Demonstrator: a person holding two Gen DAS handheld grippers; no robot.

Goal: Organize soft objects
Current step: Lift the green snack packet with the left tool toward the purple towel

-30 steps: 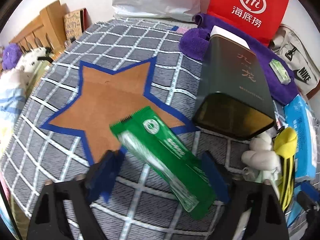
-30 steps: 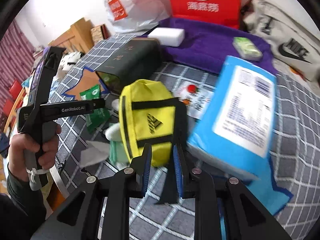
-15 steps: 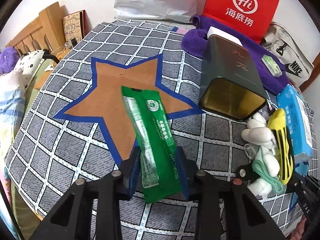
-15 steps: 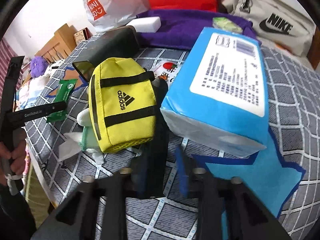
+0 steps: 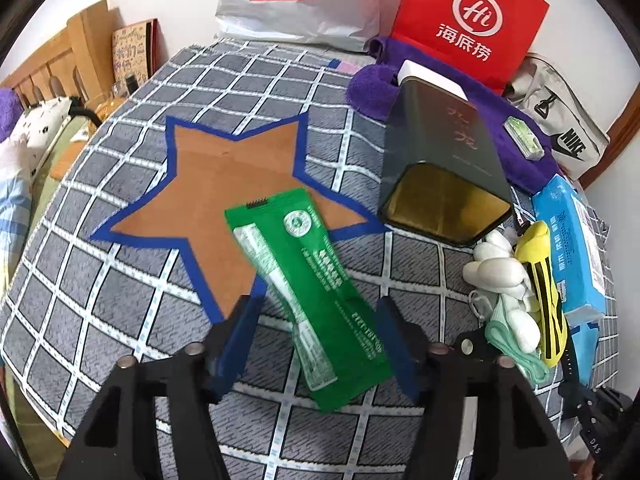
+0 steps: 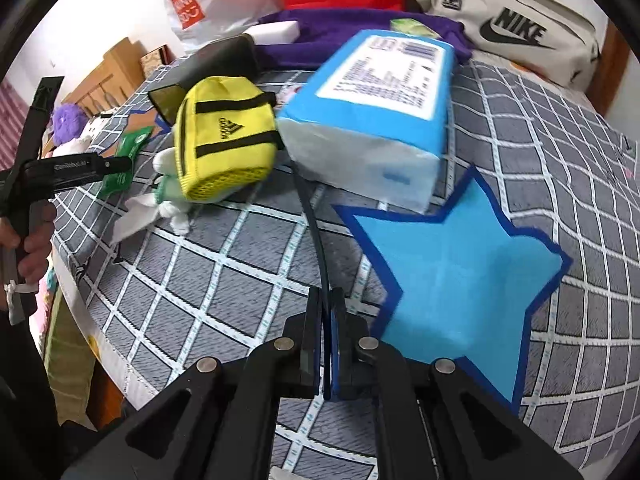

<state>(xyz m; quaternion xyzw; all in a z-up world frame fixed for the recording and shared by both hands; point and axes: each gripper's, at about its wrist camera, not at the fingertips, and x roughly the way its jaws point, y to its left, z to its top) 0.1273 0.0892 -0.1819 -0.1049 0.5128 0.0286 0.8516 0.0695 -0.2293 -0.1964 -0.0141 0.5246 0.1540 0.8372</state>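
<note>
A green packet [image 5: 308, 280] lies partly on the brown star [image 5: 224, 184] and between the spread fingers of my left gripper [image 5: 318, 340], which is open around its near end. My right gripper [image 6: 326, 320] is shut on the black strap [image 6: 316, 240] of the yellow bag [image 6: 224, 136]; the strap runs taut from the jaws to the bag. The bag leans on a white and green soft toy [image 6: 168, 192] beside a blue tissue pack [image 6: 376, 108], whose near end overlaps the far tip of the blue star [image 6: 460, 272]. The bag [image 5: 540, 280] and the tissue pack [image 5: 572, 240] also show in the left wrist view.
A dark tin box [image 5: 444, 168] lies on its side behind the packet. A purple towel [image 5: 520, 148], a red bag [image 5: 468, 20], a white shopping bag [image 5: 296, 0] and a Nike bag [image 6: 508, 28] line the back. The table edge [image 6: 80, 304] is at the left.
My left gripper has opened and let go of the green packet, which lies on the cloth. My right gripper has pulled back with the strap, now stretched taut.
</note>
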